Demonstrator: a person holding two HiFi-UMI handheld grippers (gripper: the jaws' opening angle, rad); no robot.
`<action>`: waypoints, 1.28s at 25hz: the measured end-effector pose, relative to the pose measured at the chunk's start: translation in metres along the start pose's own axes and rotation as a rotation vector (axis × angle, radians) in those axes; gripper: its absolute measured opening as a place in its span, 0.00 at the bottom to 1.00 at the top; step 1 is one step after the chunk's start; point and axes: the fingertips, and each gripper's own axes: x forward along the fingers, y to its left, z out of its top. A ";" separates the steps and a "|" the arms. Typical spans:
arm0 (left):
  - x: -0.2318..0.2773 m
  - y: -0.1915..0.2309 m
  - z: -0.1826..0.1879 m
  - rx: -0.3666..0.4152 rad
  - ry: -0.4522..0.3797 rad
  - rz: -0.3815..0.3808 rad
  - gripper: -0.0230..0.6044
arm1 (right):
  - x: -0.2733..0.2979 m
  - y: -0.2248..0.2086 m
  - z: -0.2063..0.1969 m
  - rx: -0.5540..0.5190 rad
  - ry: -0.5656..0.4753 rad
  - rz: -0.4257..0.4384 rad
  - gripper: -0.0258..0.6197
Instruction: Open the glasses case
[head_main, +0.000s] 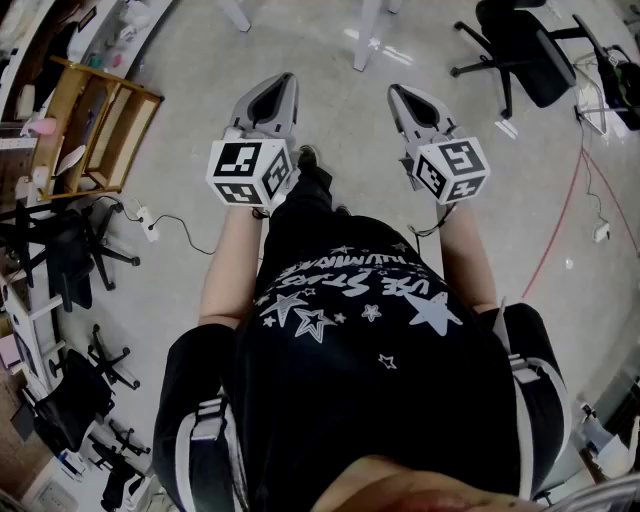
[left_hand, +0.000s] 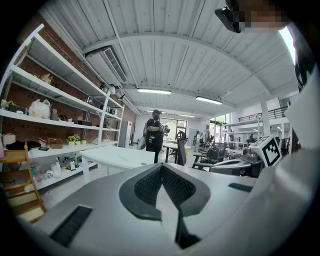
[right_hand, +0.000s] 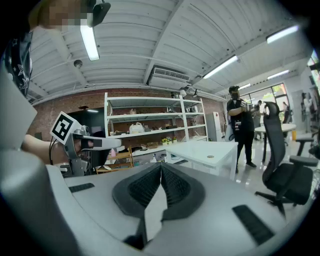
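No glasses case shows in any view. In the head view the left gripper and the right gripper are held side by side at waist height over the floor, both pointing away from the person. The left gripper view shows its gripper with the ribbed pads meeting at the tip and nothing between them. The right gripper looks the same, shut and empty. Each gripper appears in the other's view: the right gripper and the left gripper.
A white table stands ahead, with a standing person behind it. Wall shelves hold small items. An office chair is at the right. A wooden rack, more chairs and a cable are on the floor.
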 end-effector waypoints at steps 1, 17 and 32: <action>0.002 0.003 -0.002 0.011 0.004 -0.004 0.06 | 0.002 -0.002 -0.001 -0.007 0.001 -0.007 0.05; 0.118 0.087 -0.004 -0.022 0.032 -0.081 0.06 | 0.105 -0.074 0.025 -0.005 0.021 -0.120 0.05; 0.224 0.195 0.010 -0.071 0.080 -0.154 0.06 | 0.247 -0.118 0.070 -0.007 0.059 -0.173 0.05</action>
